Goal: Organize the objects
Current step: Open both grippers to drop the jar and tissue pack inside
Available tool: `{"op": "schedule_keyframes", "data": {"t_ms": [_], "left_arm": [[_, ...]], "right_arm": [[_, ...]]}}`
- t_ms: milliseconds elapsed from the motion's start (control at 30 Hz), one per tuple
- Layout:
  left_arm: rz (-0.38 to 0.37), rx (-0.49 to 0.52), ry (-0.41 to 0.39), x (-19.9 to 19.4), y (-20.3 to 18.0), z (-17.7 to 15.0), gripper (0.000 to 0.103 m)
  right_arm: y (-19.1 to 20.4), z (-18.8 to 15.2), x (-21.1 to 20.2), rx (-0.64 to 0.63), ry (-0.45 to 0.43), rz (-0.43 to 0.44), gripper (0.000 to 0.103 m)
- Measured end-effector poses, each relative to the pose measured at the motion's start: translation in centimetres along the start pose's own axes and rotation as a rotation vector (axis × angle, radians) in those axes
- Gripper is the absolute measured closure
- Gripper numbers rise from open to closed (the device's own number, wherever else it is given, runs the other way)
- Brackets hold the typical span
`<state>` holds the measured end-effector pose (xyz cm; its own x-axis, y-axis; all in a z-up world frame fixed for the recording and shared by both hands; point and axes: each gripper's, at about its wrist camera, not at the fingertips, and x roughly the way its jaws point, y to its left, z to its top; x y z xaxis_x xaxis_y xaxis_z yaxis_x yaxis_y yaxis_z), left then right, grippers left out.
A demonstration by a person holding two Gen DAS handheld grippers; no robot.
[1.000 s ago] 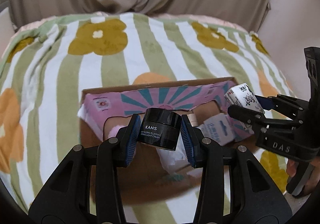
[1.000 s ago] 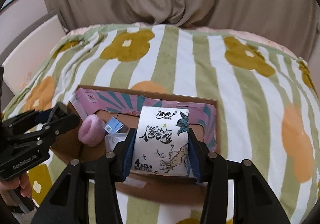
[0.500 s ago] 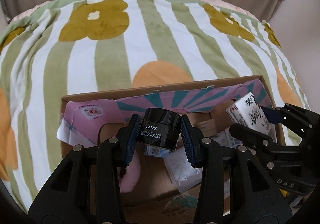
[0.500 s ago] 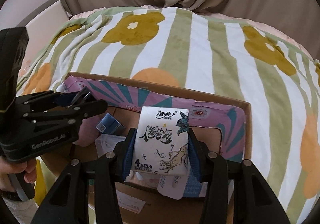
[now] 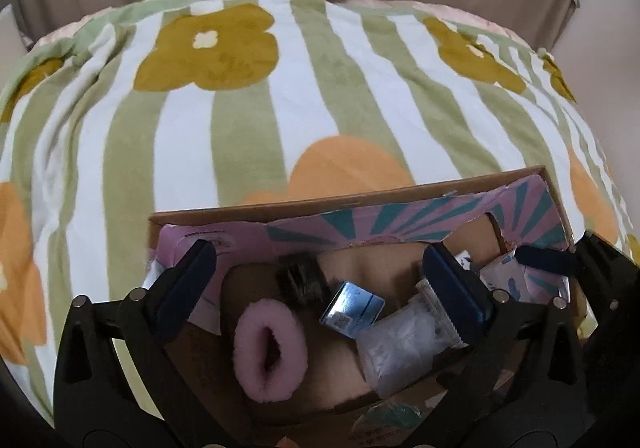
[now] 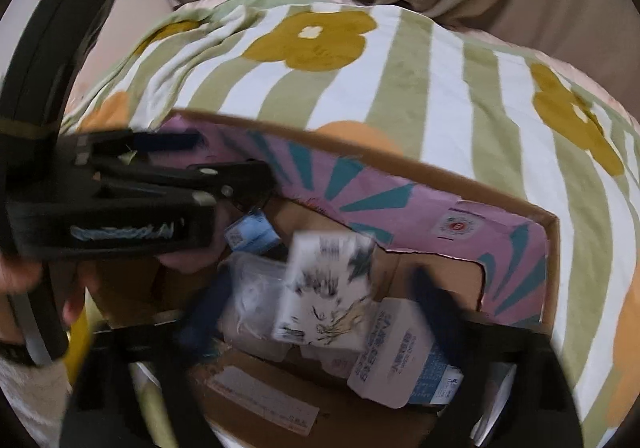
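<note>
We see the left gripper (image 5: 320, 280) spread wide above the box (image 5: 344, 200), the black jar (image 5: 302, 282) lying loose below it near the far wall. The right gripper (image 6: 320, 304) is also spread, the tissue pack (image 6: 324, 288) free between its fingers.

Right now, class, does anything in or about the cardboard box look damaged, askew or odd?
The pink patterned lining inside the cardboard box has a ragged, torn lower edge. The tissue pack sits tilted on other packets, and the black jar lies blurred beside the pink scrunchie.
</note>
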<state>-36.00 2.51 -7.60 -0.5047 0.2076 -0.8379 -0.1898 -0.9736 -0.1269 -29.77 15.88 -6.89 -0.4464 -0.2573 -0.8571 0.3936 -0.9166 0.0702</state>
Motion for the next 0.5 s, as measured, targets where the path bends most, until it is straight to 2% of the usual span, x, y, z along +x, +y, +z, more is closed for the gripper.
{"op": "schedule_keyframes", "data": {"t_ms": [100,233,500], "left_arm": [[-0.02,-0.015,-0.001,-0.1,0.1,0.0,0.0],[-0.023,-0.021,-0.001,-0.5,0.1,-0.2,0.0],[-0.015,-0.027,-0.027,-2.5,-0.2,-0.8,0.0]], "right_arm": [[0.4,-0.8,0.1,-0.025,0.01,0.009,0.0],[0.4,-1.4,-0.2,-0.032,-0.019,-0.039,0.0],[0.2,-1.6,-1.4,0.005,-0.036,-0.03,0.0]]}}
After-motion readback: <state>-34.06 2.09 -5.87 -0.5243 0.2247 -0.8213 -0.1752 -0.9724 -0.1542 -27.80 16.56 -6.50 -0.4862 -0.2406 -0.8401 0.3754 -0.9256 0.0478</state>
